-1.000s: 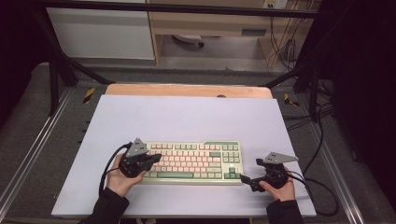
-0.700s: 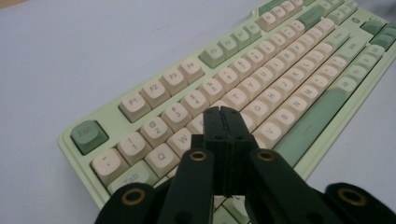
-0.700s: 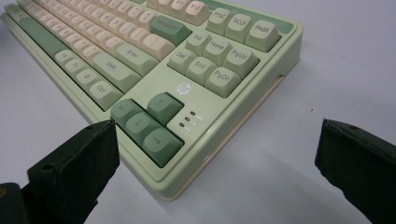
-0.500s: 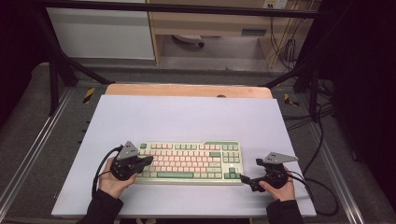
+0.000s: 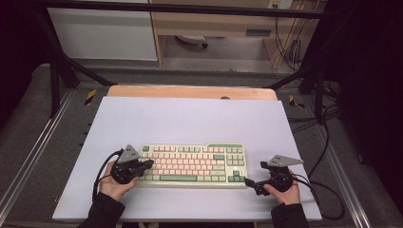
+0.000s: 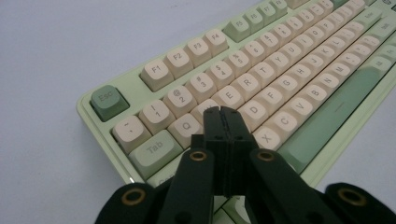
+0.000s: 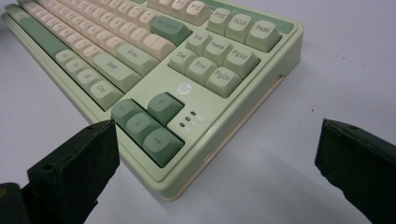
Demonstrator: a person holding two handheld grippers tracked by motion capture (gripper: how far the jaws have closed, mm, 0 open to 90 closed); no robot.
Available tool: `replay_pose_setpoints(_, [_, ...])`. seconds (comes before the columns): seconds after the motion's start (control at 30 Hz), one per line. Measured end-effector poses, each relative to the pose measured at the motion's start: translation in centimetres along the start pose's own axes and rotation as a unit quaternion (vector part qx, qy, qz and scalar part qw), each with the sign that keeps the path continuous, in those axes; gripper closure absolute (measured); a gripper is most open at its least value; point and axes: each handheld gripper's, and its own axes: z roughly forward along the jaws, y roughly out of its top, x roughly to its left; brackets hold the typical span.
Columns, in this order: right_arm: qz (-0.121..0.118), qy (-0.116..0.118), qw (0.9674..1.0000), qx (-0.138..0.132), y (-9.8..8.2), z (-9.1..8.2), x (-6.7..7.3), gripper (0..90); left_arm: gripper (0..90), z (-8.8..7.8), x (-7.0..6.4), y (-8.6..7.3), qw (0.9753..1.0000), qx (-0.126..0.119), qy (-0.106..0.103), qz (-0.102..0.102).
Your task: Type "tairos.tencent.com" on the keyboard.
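Pressing together with nothing between them, the left gripper's (image 6: 220, 112) fingers (image 6: 212, 128), tips poised over the keyboard's (image 5: 192, 165) W and S keys; whether touching them, impossible to tell. Standing wide apart and holding nothing, the right gripper's (image 7: 215, 154) fingers (image 7: 77, 163), flanking the keyboard's arrow-key corner without touching it.

Lying flat near the front edge of the pale worktop (image 5: 190, 118), the keyboard: pale green case, cream letter keys, darker green Esc, Enter and arrows.

Gripping from below, the left hand (image 5: 114, 186) at the keyboard's left end, the right hand (image 5: 284, 192) just off its right end, forearms entering from the front edge.

Stretching bare behind the keyboard, broad worktop.
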Motion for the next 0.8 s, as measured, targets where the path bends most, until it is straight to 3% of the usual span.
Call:
replay_pose_setpoints(0.57, [0.001, 0.001, 1.0, 0.0, 0.03, -0.06, 0.02, 0.5, 90.0, 1.05, 0.02, -0.51, 1.0, 0.008, 0.004, 0.003])
replay_pose_setpoints(0.8, [0.001, 0.001, 1.0, -0.001, 0.02, -0.03, 0.02, 0.5, 90.0, 0.45, -0.14, -0.2, 1.0, 0.001, 0.002, 0.003])
